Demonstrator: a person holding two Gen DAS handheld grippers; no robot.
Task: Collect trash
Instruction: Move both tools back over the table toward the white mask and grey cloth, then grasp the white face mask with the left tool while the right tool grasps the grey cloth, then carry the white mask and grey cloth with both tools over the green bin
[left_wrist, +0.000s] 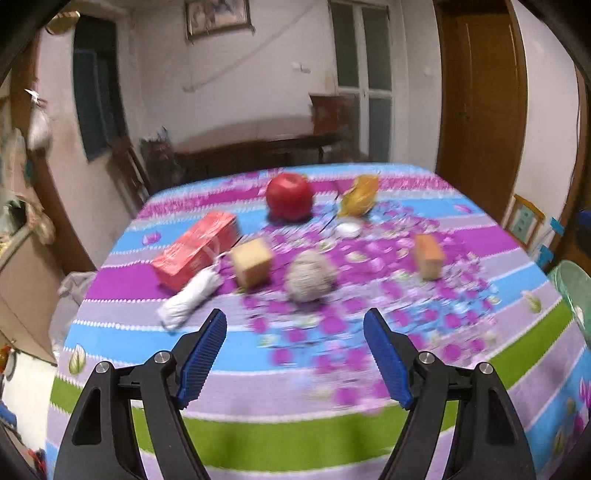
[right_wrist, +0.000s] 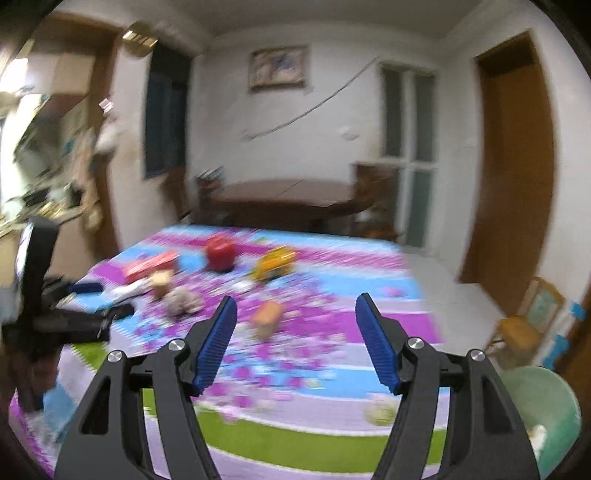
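Left claw (left_wrist: 295, 319) gapes above crumpled paper ball (left_wrist: 310, 275).

White walls (right_wrist: 332, 96) carry a framed picture (left_wrist: 218, 16) and a dark window (left_wrist: 94, 99). A brown door (left_wrist: 482, 92) stands at right, a dark wooden table (right_wrist: 288, 195) by the far wall, pale floor (right_wrist: 450, 295) beneath.

Left tool (left_wrist: 295, 319) and right tool (right_wrist: 296, 306): black angular plastic arms, silver round screw heads, blue ribbed finger pads (left_wrist: 202, 360).
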